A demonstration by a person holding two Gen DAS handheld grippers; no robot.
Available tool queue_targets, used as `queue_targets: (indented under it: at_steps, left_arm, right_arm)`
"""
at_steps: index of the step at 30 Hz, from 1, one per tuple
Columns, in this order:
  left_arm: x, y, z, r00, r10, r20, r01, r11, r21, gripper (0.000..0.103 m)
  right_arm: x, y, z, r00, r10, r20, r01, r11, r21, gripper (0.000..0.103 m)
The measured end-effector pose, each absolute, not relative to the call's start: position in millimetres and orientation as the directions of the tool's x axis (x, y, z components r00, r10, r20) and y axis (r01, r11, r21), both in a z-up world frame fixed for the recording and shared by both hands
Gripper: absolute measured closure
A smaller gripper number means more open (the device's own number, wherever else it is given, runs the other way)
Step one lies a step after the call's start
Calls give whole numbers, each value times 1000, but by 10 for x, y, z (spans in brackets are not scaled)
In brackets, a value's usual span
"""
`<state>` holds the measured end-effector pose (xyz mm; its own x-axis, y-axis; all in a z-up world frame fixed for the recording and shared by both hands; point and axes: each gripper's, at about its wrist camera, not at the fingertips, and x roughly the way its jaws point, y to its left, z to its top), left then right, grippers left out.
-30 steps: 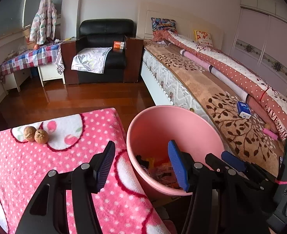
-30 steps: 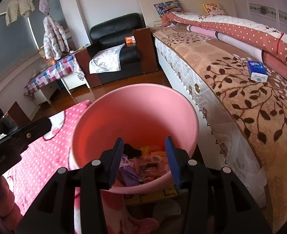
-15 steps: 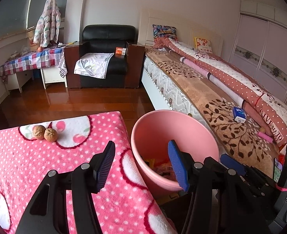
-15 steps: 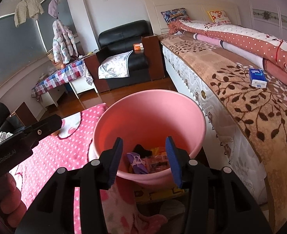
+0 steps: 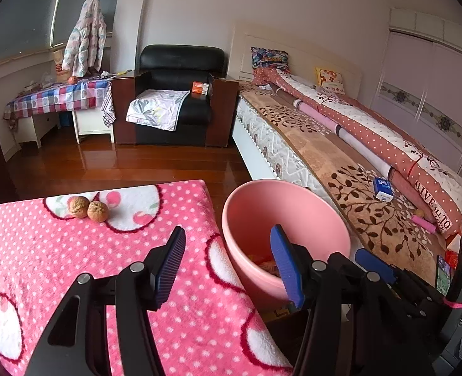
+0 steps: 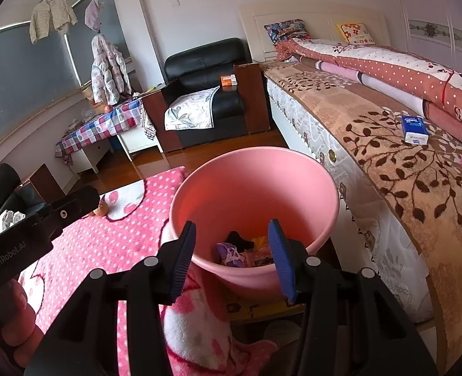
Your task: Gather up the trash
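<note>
both claws apart, empty: right gripper (image 6: 232, 252) over round pink plastic bin (image 6: 296, 163), left gripper (image 5: 228, 264) at its nine o'clock above pink dotted blanket (image 5: 58, 250).

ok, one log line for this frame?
left gripper: open, empty | right gripper: open, empty | pink bin: holds trash | walnuts: on blanket

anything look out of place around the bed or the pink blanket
Two walnuts sit loose on the pink blanket, and a tissue pack lies on the bed. Nothing looks spilled; the bin stands upright.
</note>
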<state>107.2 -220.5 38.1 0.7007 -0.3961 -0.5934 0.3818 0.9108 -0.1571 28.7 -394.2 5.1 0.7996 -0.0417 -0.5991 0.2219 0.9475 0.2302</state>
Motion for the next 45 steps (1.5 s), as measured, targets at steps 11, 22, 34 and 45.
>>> queue_targets:
  at_steps: [11, 22, 34, 45]
  left_arm:
    - [914, -2068, 421, 729, -357, -585, 352, 927, -128, 47]
    - [753, -1911, 518, 753, -341, -562, 318, 937, -142, 47]
    - [580, -1802, 597, 776, -324, -541, 303, 944, -130, 47]
    - [396, -1757, 703, 801, -311, -511, 294, 949, -116, 47]
  right_arm:
    - [186, -3820, 83, 805, -46, -592, 219, 950, 223, 54]
    - [84, -3696, 115, 810, -39, -585, 203, 955, 217, 53]
    - [-47, -3604, 159, 821, -31, -571, 190, 957, 221, 53]
    - [-167, -3541, 224, 833, -25, -553, 176, 959, 221, 41]
